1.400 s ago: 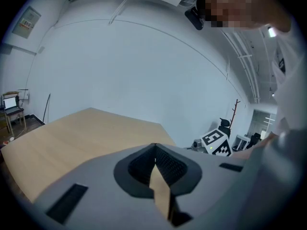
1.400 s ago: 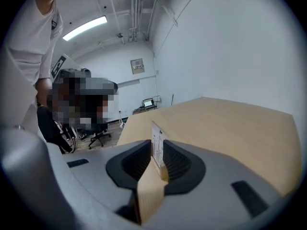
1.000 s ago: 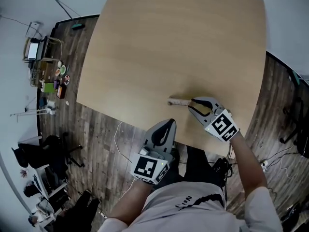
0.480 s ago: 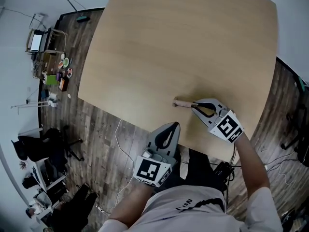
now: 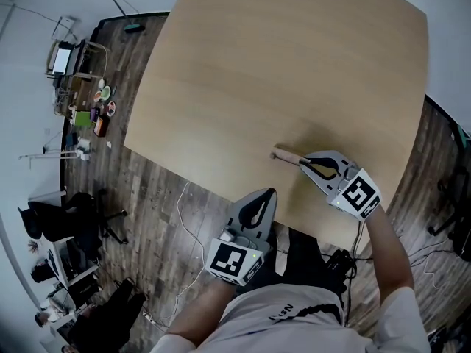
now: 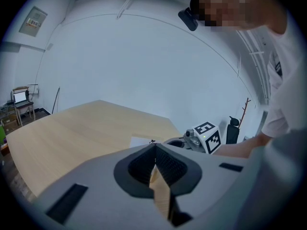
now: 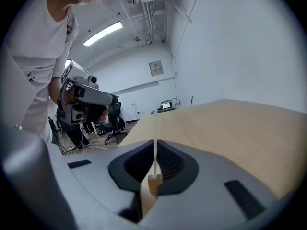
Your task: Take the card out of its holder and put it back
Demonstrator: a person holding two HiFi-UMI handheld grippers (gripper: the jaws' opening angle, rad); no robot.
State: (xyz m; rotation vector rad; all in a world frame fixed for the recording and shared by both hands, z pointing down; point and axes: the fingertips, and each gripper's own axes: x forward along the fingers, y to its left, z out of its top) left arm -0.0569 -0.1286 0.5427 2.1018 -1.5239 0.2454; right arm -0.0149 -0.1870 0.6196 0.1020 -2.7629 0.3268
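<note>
Big pale wooden table [image 5: 294, 65] fills most of the head view, with dark plank floor [image 5: 147, 197] around it. The card [image 7: 154, 128] is toward the lower right part of the table, standing upright in its little wooden holder [image 5: 283, 154]. It's seen edge-on in the right gripper view, so it's just a thin white line rising out of the block. The right gripper [image 5: 302, 161] comes in from the lower right, and its jaws are closed together on the card's edge, with the holder sitting right below them on the tabletop. From the head view I honestly can't make out the card itself, only the holder poking out past the gripper tips. The left gripper [image 5: 269, 193] is at bottom centre, hanging around the near table edge and well apart from the holder. Its jaws are pressed together at the tips with nothing between them. Way off in the upper left there's a cluttered shelf [image 5: 81, 98], and a dark office chair [image 5: 88, 219] sits at the left edge.
</note>
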